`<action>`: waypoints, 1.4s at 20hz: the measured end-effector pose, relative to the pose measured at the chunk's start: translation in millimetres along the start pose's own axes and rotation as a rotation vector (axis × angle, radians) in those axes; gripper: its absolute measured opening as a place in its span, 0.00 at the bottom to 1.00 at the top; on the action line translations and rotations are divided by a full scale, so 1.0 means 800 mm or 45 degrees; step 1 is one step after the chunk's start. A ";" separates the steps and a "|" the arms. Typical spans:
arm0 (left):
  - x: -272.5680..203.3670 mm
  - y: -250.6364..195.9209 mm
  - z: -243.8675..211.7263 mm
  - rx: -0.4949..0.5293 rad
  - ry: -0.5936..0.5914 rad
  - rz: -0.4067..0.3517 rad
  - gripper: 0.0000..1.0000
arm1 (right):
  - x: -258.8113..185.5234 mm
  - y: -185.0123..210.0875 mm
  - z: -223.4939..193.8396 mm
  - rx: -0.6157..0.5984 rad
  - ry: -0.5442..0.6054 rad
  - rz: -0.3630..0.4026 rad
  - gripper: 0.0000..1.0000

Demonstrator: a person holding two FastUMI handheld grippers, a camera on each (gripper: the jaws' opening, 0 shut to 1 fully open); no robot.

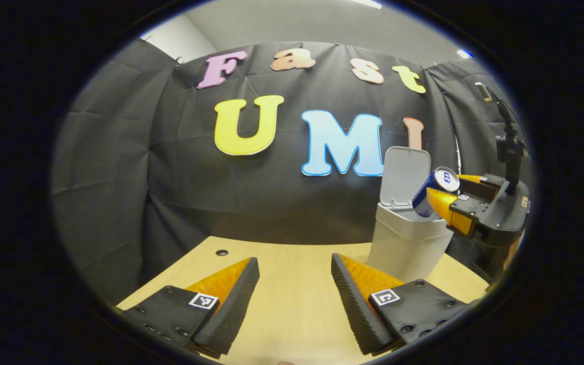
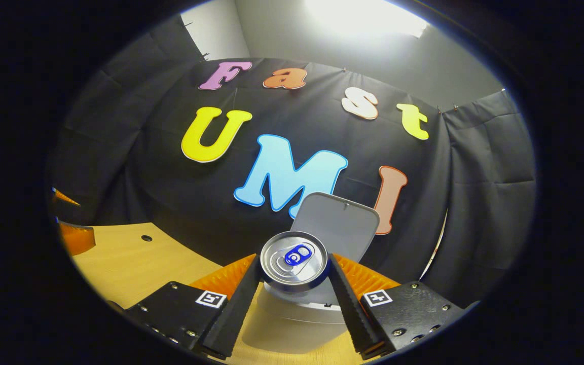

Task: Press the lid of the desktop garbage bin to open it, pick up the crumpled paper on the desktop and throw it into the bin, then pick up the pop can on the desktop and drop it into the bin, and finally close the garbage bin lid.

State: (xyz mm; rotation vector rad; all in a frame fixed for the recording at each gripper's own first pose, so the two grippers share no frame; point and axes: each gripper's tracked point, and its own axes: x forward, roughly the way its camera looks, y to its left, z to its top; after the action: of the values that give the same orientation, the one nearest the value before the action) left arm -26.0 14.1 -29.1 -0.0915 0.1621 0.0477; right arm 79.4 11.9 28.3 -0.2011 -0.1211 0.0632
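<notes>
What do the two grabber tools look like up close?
Each tool, left and right, has two wedge-shaped fingers with ridged inner pads. The fingers sit on flat black plates dotted with small screws, and each plate carries a little square black-and-white marker. In the left gripper view, the right tool has a chunky dark body with a black camera mount sticking up from it.

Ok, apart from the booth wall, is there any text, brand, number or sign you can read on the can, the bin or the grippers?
Pop can: print on the blue side too blurred to read; nothing legible on its top.
Garbage bin: no text seen on the body or on the raised lid.
Left gripper, right gripper: square coded tags, patterns, not words.
</notes>
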 end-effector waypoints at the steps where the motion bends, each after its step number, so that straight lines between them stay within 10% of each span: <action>1: -0.001 0.001 -0.001 0.001 0.002 0.003 0.96 | 0.005 -0.002 -0.004 0.008 0.015 -0.010 0.83; 28: 0.012 0.003 -0.001 0.025 0.005 -0.150 0.96 | 0.019 -0.025 -0.015 0.164 0.193 -0.175 0.87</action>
State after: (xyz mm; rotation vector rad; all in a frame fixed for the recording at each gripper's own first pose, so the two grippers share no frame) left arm -17.0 16.9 -31.5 -0.0813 0.1609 -0.0718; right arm 96.7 -9.0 22.5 -0.0685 0.0204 -0.0809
